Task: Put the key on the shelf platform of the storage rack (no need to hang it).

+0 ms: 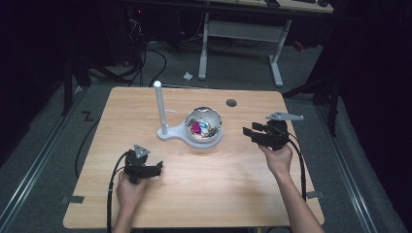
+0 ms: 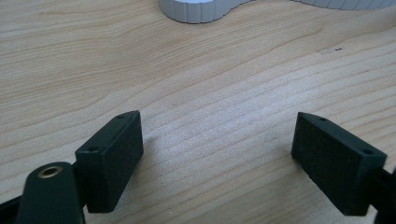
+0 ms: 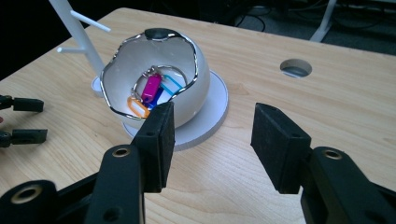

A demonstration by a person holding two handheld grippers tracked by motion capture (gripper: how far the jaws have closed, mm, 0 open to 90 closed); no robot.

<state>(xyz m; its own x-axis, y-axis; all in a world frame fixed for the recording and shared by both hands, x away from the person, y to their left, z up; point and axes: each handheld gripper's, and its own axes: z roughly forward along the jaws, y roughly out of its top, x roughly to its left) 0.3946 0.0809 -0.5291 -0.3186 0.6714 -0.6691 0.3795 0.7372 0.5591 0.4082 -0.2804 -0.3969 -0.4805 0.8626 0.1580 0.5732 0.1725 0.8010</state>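
A white egg-shaped bowl (image 3: 154, 74) holding coloured key tags (image 3: 152, 88) sits upright mid-table.

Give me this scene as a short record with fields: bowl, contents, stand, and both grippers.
bowl: white bowl with wavy silver rim, on the round base
contents: key tags, pink, blue and orange, on rings
stand: white post, upright, left of bowl
left gripper: open, empty, low over table
right gripper: open, empty, pointing at bowl

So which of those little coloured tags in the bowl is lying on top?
The magenta tag: it sits above the blue tag and the orange tag, on a metal ring inside the white bowl.
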